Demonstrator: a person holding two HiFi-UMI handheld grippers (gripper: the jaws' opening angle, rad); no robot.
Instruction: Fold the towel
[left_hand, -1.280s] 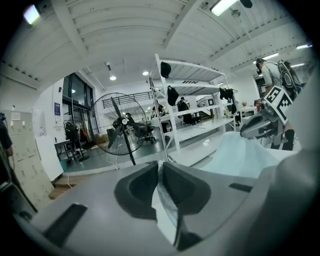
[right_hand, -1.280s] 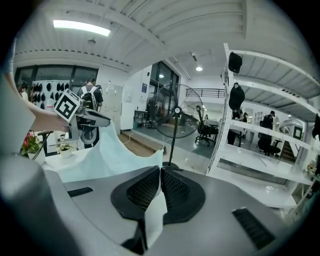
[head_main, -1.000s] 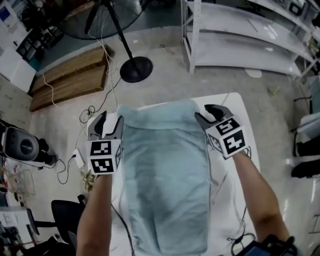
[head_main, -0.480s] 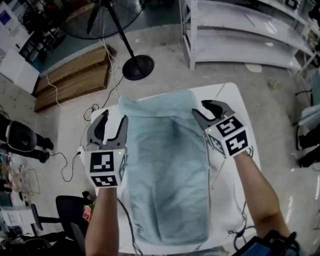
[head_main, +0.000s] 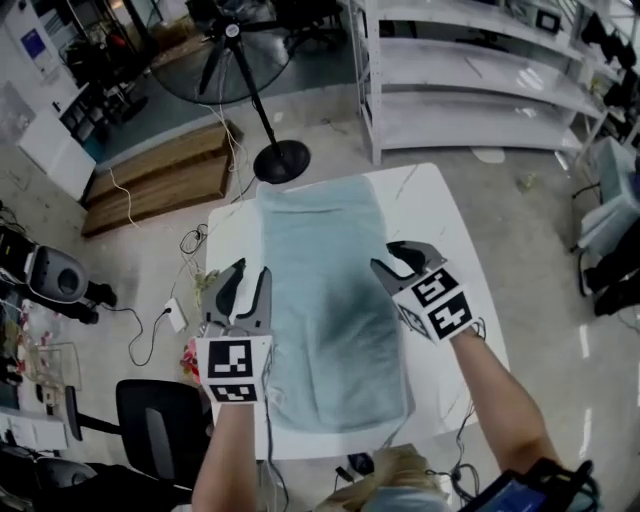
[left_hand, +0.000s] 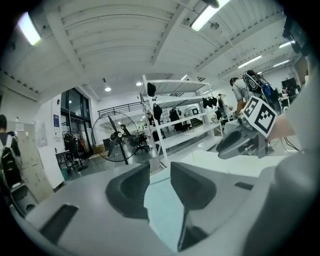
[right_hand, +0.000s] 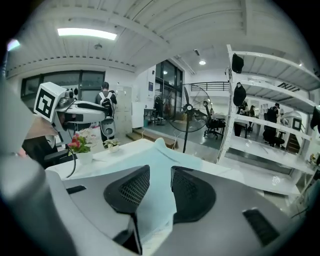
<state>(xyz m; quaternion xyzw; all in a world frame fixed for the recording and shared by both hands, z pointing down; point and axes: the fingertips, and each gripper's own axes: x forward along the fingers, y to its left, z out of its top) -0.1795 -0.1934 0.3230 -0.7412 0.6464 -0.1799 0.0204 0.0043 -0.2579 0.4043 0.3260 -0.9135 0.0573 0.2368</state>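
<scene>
A light blue towel (head_main: 330, 300) lies flat and lengthwise on the white table (head_main: 445, 230). My left gripper (head_main: 250, 270) hovers above the towel's left edge, about halfway along it. Its jaws have just been closing, but a gap still shows and nothing is between them. My right gripper (head_main: 383, 255) hangs over the right edge, with its jaws closing a little, still apart and empty. In the left gripper view (left_hand: 159, 170) the towel (left_hand: 162, 210) shows through the gap, below it. The right gripper view (right_hand: 160, 172) shows the towel (right_hand: 145, 155) stretching away.
A standing fan (head_main: 275, 155) and white shelving (head_main: 470, 90) stand beyond the table's far end. Wooden boards (head_main: 160, 180) and cables lie on the floor to the left. A black chair (head_main: 150, 430) is near left. Small flower pots (right_hand: 80, 145) sit at the table's left side.
Both grippers have drawn back from the towel's far corners toward the person and risen. The towel stays flat on the table. The left jaws have narrowed.
</scene>
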